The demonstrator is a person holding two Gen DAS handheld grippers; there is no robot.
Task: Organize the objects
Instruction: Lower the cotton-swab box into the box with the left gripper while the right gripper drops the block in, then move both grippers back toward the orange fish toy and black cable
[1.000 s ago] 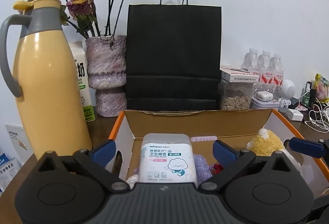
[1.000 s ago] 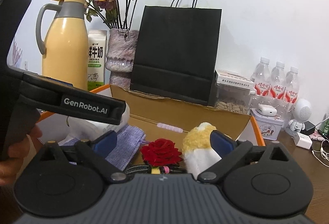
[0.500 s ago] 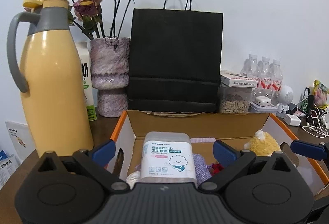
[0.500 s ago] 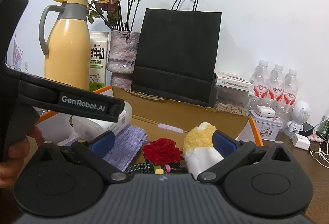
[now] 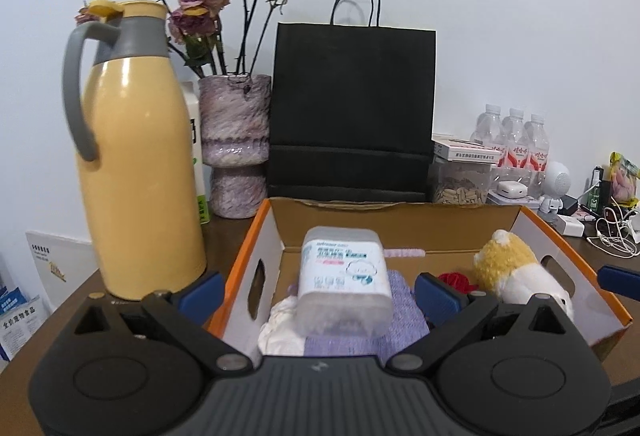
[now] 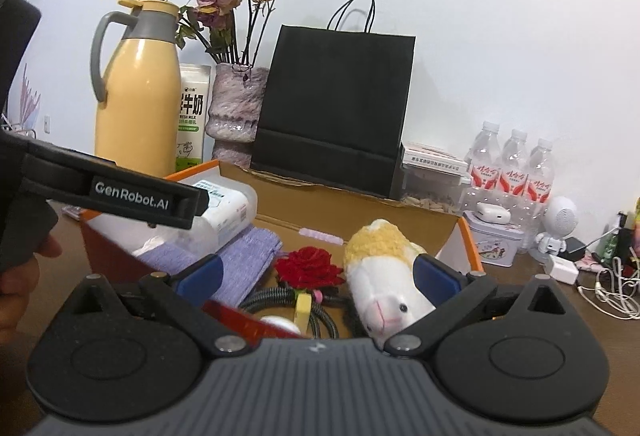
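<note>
In box point(image 5: 400, 228), swab tub point(image 5: 344, 278) between spread left hand-held gripper point(image 5: 318, 292)

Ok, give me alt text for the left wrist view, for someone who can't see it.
The open left claw hovers over an orange-edged cardboard box, its fingers either side of a clear cotton swab box lying on purple cloth. A plush toy lies in the box's right end; behind stand a yellow thermos, a vase and a black paper bag.
</note>
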